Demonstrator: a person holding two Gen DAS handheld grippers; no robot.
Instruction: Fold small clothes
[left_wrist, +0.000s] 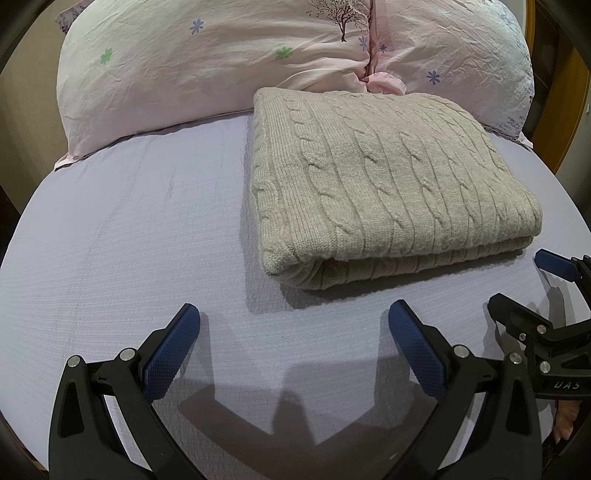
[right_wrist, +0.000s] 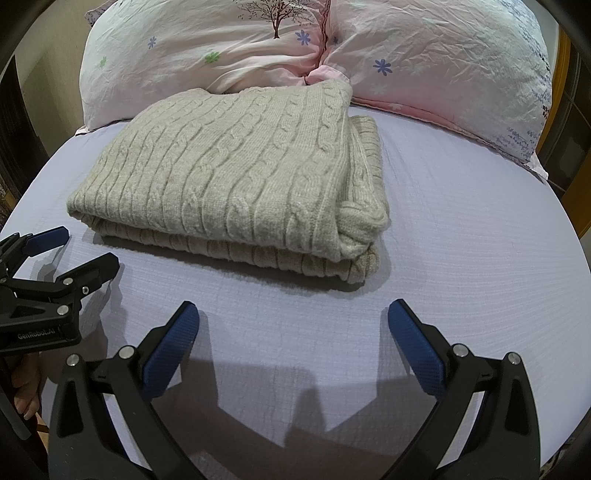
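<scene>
Two floral pillows (left_wrist: 221, 62), lavender bedsheet (left_wrist: 129, 221), folded sweater (right_wrist: 236, 177)

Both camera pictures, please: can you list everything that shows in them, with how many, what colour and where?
Sweater: one, beige cable knit, folded, lying on the sheet just in front of the pillows.
Pillows: two, pale pink with small flowers and a tree print, side by side at the far end of the bed.
Bed sheet: one, pale lilac, under everything.
Wooden frame: brown, part seen at the right edge.
Left gripper: black with blue pads, open, over bare sheet near the sweater.
Right gripper: same make, open, beside the left one.
</scene>
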